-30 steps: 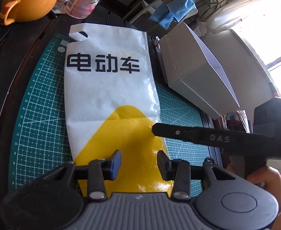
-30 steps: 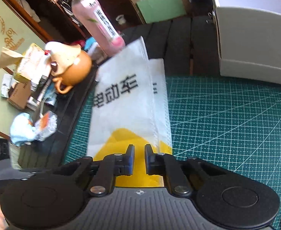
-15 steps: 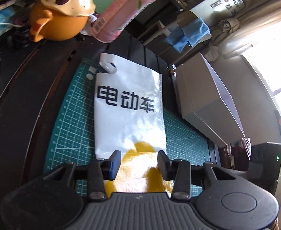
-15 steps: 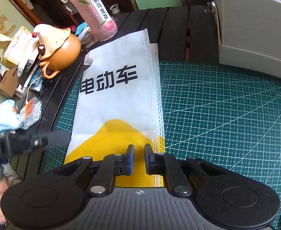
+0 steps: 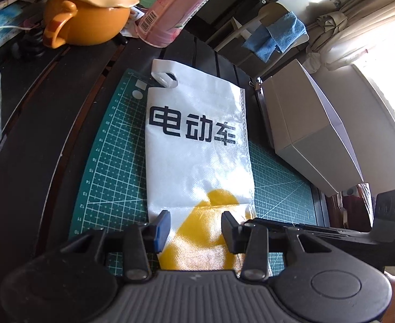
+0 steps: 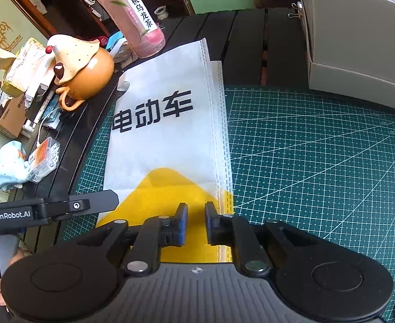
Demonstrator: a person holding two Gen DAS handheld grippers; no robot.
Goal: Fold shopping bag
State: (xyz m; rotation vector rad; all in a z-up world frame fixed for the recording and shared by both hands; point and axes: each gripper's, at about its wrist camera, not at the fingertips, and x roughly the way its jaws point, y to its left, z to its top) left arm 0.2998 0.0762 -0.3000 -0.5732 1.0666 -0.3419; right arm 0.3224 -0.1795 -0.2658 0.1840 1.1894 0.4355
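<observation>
The white woven shopping bag with a yellow patch (image 5: 200, 156) lies flat mid-frame on the green gridded cutting mat (image 5: 108, 167). Left gripper (image 5: 195, 227) gapes wide and empty; right gripper (image 6: 196, 222) is narrowly parted, empty — both at the lower-frame yellow end. Pinch both corners evenly, then lift together toward the handle.

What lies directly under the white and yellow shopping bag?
The shopping bag lies flat on the green cutting mat; its far end overhangs onto the dark table. Whatever it covers is hidden.
</observation>
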